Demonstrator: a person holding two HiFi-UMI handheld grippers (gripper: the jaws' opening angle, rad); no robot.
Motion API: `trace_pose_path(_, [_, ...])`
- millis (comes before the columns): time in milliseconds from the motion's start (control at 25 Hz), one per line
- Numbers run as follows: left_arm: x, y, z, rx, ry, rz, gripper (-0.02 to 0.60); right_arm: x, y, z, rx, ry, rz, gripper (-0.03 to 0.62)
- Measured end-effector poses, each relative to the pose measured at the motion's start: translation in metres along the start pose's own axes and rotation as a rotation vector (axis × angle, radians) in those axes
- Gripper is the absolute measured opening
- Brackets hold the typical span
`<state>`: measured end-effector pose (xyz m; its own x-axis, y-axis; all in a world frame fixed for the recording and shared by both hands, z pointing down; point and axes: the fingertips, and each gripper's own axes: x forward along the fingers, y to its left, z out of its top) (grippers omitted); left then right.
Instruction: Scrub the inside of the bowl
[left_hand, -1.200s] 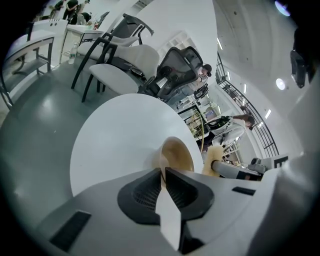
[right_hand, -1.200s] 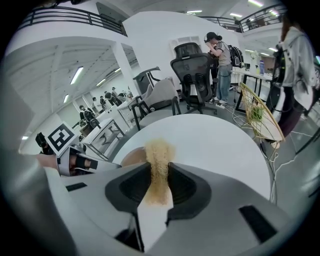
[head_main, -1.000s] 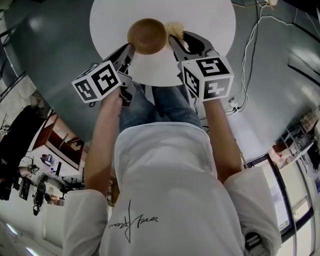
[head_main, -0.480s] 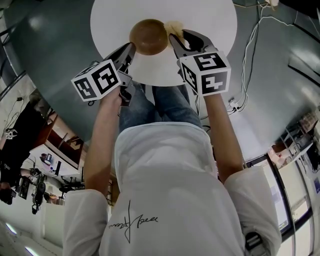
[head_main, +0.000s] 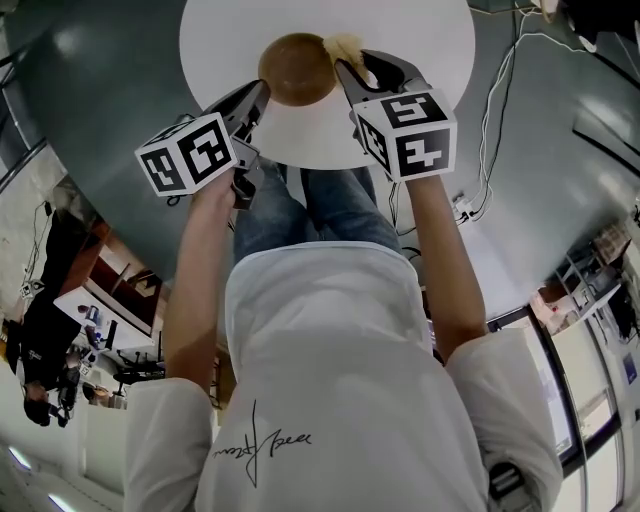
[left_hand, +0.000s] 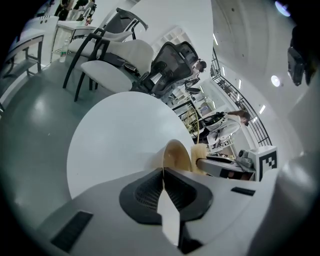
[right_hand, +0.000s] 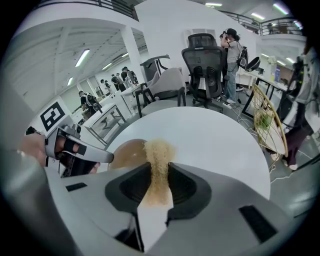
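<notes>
A brown wooden bowl (head_main: 297, 68) rests on the round white table (head_main: 420, 60) in the head view. My left gripper (head_main: 261, 93) holds its near-left rim. In the left gripper view the thin rim of the bowl (left_hand: 176, 156) is pinched between the jaws of my left gripper (left_hand: 163, 171), and the bowl looks tipped up. My right gripper (head_main: 345, 68) is shut on a tan fibrous scrubber (head_main: 343, 46) at the bowl's far-right rim. In the right gripper view the scrubber (right_hand: 158, 150) sticks out past the jaws and touches the bowl (right_hand: 125, 152).
Office chairs (left_hand: 170, 60) stand beyond the table, one more chair (right_hand: 205, 55) opposite. People stand in the background. White cables (head_main: 500, 90) trail over the grey floor at the right. A wire rack (right_hand: 267, 120) stands near the table's right edge.
The scrubber has slid a little farther along the bowl's far-right rim. The left gripper's cube has drifted slightly left; the bowl stays gripped.
</notes>
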<state>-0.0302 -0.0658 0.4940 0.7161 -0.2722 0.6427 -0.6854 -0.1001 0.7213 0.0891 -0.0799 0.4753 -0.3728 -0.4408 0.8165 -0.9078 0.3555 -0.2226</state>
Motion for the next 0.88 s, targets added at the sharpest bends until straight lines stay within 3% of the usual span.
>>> trace_pose_path(880, [0.000,0.009,0.009,0.056,0.037,-0.034,0.015,0.020,0.003,0.019,-0.155,0.038,0.010,0.117])
